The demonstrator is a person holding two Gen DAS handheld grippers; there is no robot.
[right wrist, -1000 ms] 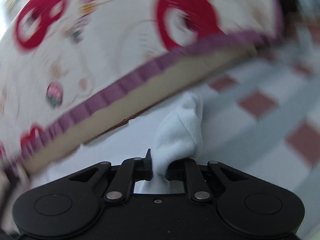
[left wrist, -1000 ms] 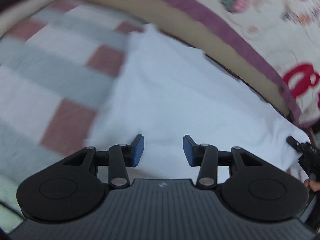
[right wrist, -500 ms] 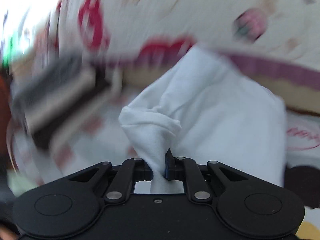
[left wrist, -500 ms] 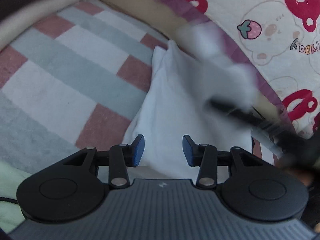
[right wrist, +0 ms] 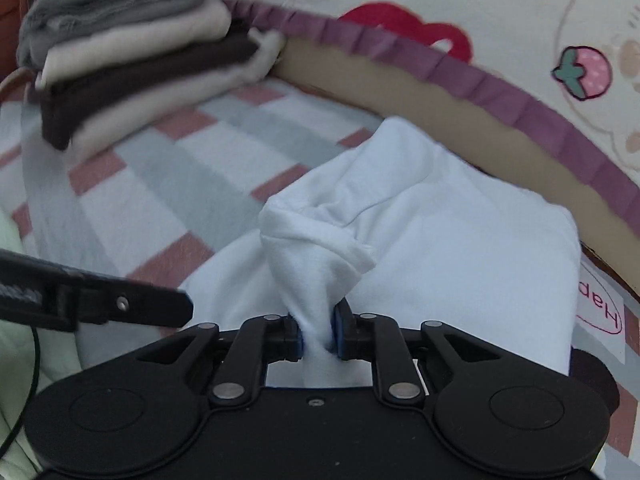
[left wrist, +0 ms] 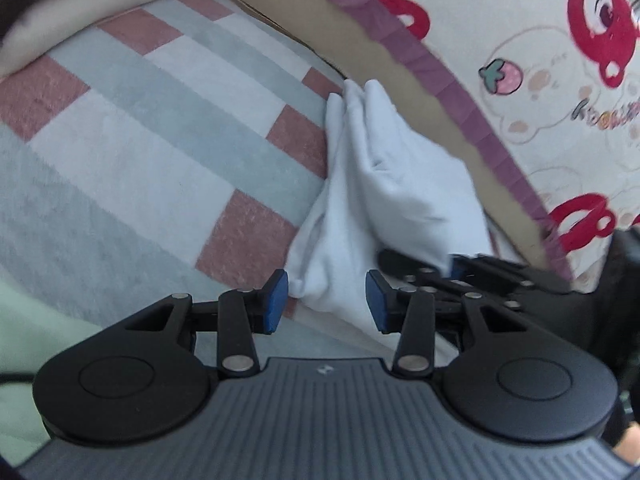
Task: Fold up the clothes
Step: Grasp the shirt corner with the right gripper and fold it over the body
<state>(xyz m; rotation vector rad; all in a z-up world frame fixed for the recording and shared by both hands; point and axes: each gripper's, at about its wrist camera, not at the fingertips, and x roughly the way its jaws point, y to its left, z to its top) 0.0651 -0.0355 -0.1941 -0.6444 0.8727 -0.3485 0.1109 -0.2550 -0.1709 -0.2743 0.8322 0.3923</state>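
A white garment [right wrist: 460, 248] lies on a checked pink, grey and white blanket [right wrist: 192, 168]. My right gripper [right wrist: 318, 334] is shut on a bunched fold of it, pulled up into a twisted peak. In the left wrist view the white garment [left wrist: 380, 184] lies folded over itself, with the right gripper [left wrist: 452, 270] at its near right edge. My left gripper [left wrist: 327, 300] is open, its blue pads on either side of the garment's near corner, not closed on it. The left gripper's finger [right wrist: 120, 304] shows at the left of the right wrist view.
A stack of folded grey, beige and dark brown clothes [right wrist: 132, 52] sits at the back left of the blanket. A cartoon-print quilt with a purple frill [right wrist: 500, 92] runs along the far side. A pale green cloth [left wrist: 36, 320] lies at the near left.
My right gripper has carried the white fold across the garment toward the left gripper, doubling the cloth over. My left gripper has stayed open, with the garment's corner now between its pads.
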